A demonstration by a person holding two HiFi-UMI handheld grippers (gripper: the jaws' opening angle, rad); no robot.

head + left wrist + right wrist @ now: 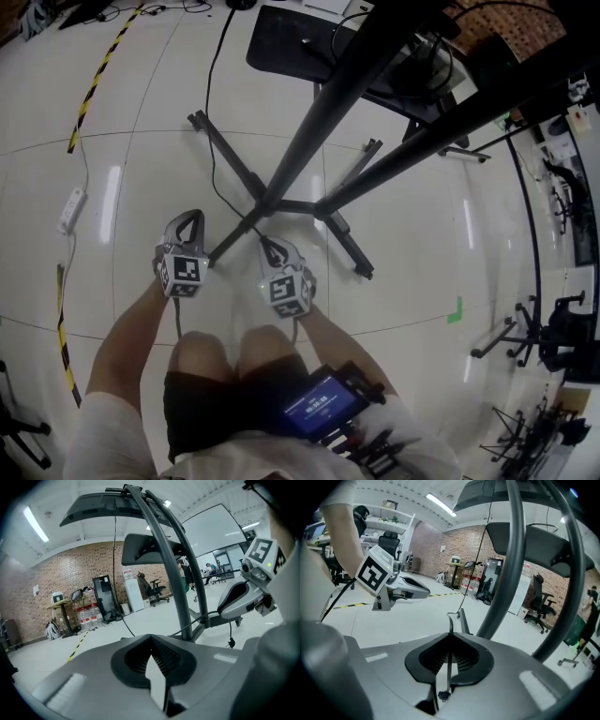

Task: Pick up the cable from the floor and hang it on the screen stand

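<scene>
The black cable (217, 178) runs across the pale floor from the far side to the hub of the screen stand (281, 202). In the right gripper view the thin cable (449, 667) passes between the jaws of my right gripper (450, 637), which is shut on it. A small plug end hangs just behind the jaws. My left gripper (151, 637) is shut with nothing in it. In the head view the left gripper (192, 217) and the right gripper (269, 244) are held side by side, just short of the stand's crossed legs. The stand's slanted poles (511, 573) rise close ahead.
A white power strip (71, 210) with its cord lies on the floor at the left, near yellow-black tape (94, 84). Black tripod stands (511, 337) crowd the right edge. An office chair (152, 590) and a brick wall stand at the far side.
</scene>
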